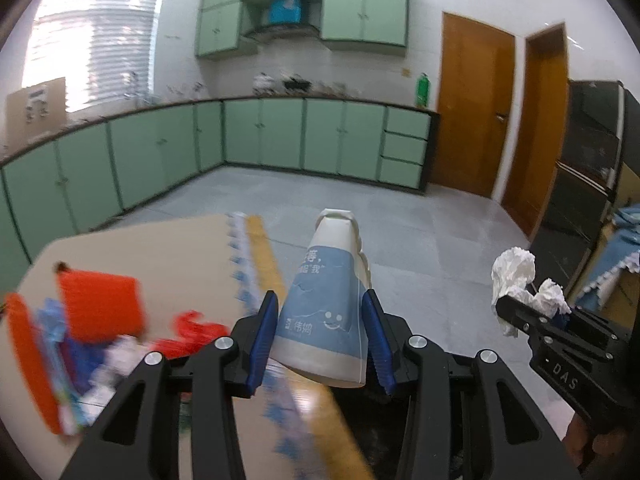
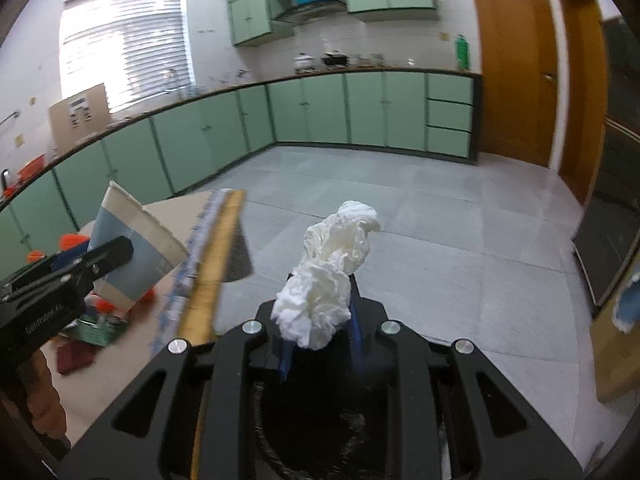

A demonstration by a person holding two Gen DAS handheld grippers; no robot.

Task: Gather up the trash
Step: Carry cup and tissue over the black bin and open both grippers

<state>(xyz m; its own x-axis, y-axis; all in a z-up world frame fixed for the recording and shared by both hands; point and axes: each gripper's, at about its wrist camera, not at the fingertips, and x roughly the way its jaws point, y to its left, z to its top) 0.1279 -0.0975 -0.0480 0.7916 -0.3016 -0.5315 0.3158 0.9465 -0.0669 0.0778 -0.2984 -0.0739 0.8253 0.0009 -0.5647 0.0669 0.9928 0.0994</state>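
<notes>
A crushed white and blue paper cup (image 1: 326, 300) is pinched sideways between the blue pads of my left gripper (image 1: 320, 298), which is shut on it just past the table's edge. A crumpled white tissue (image 2: 332, 264) sticks up from my right gripper (image 2: 320, 332), which is shut on it. In the left wrist view the right gripper (image 1: 532, 312) and its tissue (image 1: 514, 276) hang to the right, over the floor. From the right wrist view the left gripper (image 2: 100, 260) and the cup (image 2: 132, 248) show at the left.
A beige table (image 1: 160, 248) with a blue and yellow cloth border carries blurred orange packets (image 1: 100, 304) and a red wrapper (image 1: 192, 328). Something black and rounded (image 2: 320, 420) lies under the grippers. Grey tiled floor (image 2: 440, 240), green cabinets and brown doors lie beyond.
</notes>
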